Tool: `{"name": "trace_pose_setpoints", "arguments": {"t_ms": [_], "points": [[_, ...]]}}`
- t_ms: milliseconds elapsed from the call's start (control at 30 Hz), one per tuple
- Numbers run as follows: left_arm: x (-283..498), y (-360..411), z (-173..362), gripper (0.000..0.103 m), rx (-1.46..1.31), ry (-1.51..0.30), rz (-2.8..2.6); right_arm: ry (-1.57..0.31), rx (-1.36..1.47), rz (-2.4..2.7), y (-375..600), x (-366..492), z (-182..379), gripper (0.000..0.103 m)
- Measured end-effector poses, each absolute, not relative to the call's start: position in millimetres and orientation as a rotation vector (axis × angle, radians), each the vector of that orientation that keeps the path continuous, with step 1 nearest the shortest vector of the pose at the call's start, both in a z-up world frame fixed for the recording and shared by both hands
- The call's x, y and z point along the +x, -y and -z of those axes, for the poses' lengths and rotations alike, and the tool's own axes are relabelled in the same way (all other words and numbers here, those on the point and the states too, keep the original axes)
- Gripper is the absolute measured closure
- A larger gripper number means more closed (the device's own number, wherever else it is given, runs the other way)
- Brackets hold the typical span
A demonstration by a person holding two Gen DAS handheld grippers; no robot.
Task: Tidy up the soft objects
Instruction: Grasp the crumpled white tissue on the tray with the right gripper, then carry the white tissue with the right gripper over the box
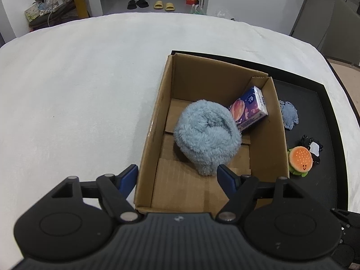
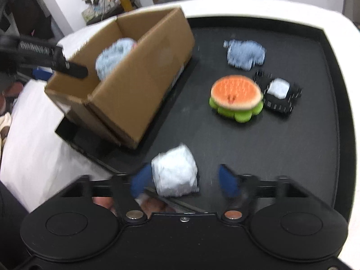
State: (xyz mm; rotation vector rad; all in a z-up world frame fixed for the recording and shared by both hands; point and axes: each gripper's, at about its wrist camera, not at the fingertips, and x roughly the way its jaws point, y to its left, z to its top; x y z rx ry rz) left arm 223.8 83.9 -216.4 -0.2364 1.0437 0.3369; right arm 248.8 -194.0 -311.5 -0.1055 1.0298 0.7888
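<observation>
- Soft objects, stock at this moment: some boxed, some loose on tray.
- Cardboard box [image 1: 225, 121] – sits partly on black tray [image 2: 315, 135], partly on white-covered worktop [image 1: 78, 101]; open top, prob. the collection bin.
- Fluffy blue plush [image 1: 207, 137] – inside box, mid-floor, resting on bottom flaps.
- Tissue pack [image 1: 248, 110] – inside box, far right corner, tilted against wall, touching plush.
- Left gripper [image 1: 177, 175] – above near end of box; fingers [image 1: 226, 178] spread wide, holding nothing. One finger lies outside box's left wall, other over interior; reads as a hand w/ nothing left to carry.
- Right gripper [image 2: 182, 180] – low over tray's near edge; fingers spread either side of white wrapped packet [image 2: 174, 173]. Left pad touching or nearly so, right pad apart; no pinch yet. View blurred.
- Burger plush [image 2: 236, 96] – loose on tray, beside black-and-white item [image 2: 280, 93], touching.
- Small blue cloth piece [image 2: 245, 54] – loose on tray, just beyond burger, near box wall.
- Judgement: packet likely next for box; three tray items left.
</observation>
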Motion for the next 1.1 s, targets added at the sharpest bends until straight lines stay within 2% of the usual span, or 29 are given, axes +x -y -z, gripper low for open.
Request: {"name": "trace_pose_setpoints", "arguments": {"t_ms": [233,733,1100], "points": [[221,-82,215,0.027,-0.234,-1.042,-0.346,-1.001,-0.14,-0.749,205,249,310,0.064],[219,-83,214,0.027,-0.241,-1.044,-0.336,-0.962,-0.033,-0.687,225,267,294,0.064],[213,-88,208,0.027,-0.254,-1.027,-0.305,-0.899,-0.019,-0.695,211,272,264,0.064]]}}
